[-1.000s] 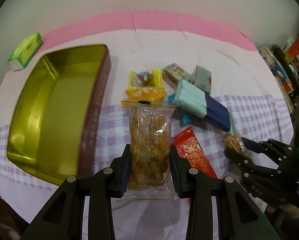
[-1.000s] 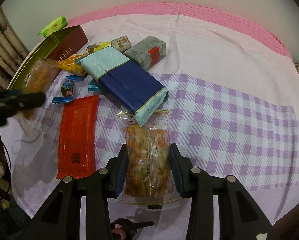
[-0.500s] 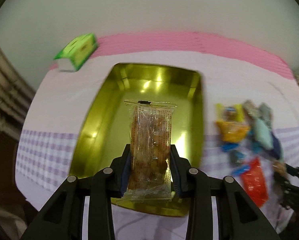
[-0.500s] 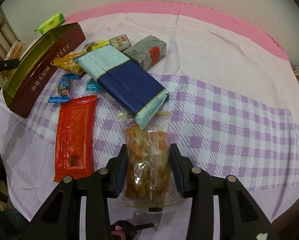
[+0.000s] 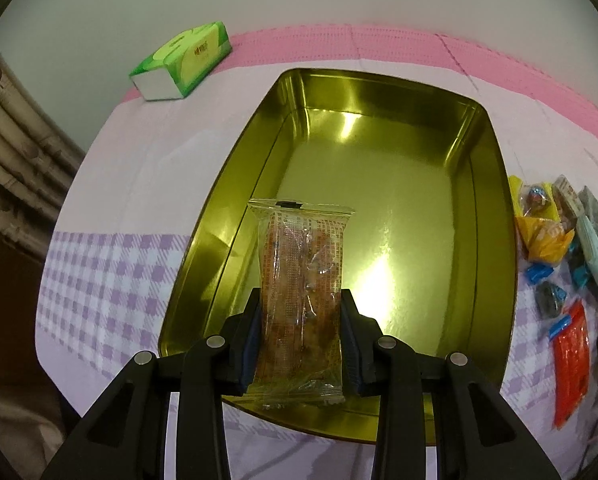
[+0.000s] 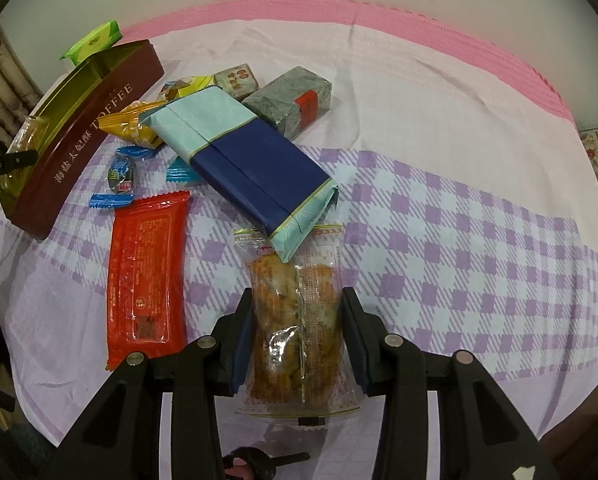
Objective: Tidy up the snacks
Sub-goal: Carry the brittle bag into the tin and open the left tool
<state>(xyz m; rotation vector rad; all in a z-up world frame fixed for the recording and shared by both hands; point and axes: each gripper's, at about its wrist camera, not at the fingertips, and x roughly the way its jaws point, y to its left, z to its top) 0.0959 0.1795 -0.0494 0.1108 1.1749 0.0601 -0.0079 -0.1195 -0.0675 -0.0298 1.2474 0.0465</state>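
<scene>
Tongs in the left hand (image 5: 301, 334) are pinching a clear snack packet (image 5: 301, 300) by its long sides, holding it above the near end of the open gold tin (image 5: 495, 216), whose shiny floor is showing nothing else inside. Whether the packet is touching the tin floor cannot be told. The tin is sitting near the left edge of the table (image 5: 147, 152), on a cloth that is checked in purple at the near side and pink at the far edge. A green tissue pack (image 5: 183, 60) is lying beyond the tin, toward the far left corner. The right tongs (image 6: 297, 332) are pinching a second clear packet of biscuits (image 6: 297, 320) near the front edge of the table; its far end is lying under the tip of a blue wrapped box (image 6: 243, 160). A red packet (image 6: 149, 276) is lying flat just left of it, with small blue candies (image 6: 121, 174) between it and the tin's brown wall. A yellow bag (image 6: 133, 126), a grey block (image 6: 289, 100) and a small square box (image 6: 239, 80) are crowding behind the blue box.
</scene>
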